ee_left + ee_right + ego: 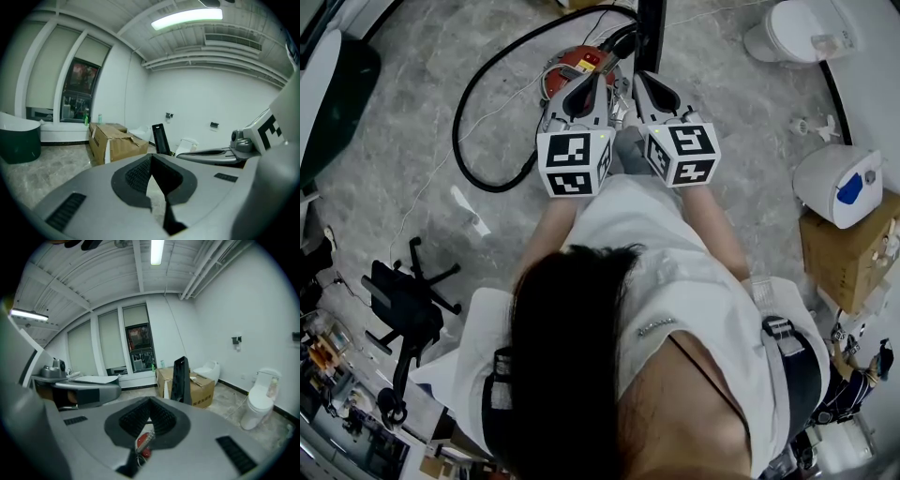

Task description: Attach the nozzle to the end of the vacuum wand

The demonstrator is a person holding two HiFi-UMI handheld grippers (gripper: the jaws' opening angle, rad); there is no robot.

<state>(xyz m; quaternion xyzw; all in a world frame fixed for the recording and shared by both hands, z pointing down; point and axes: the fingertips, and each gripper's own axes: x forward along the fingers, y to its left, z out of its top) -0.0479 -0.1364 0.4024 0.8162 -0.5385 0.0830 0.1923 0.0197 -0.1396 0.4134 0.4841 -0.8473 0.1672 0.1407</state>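
In the head view my two grippers sit side by side in front of the person, pointing at a red and grey vacuum body (572, 70) on the floor. My left gripper (592, 86) is shut with nothing in it, its pads meeting at the tip (151, 158). My right gripper (649, 86) is also shut and empty (150, 401); a red part of the vacuum (143, 445) shows through the gap below its pads. A flat black tube piece (649, 36) stands upright just beyond both (161, 139) (180, 378). I cannot tell whether it is wand or nozzle.
A black hose (473, 131) loops on the floor left of the vacuum. A torn cardboard box (112, 140) (197, 385) and a toilet (797, 28) (260, 404) stand beyond. A white appliance (839, 183) and another box (853, 253) lie right, an office chair (403, 300) left.
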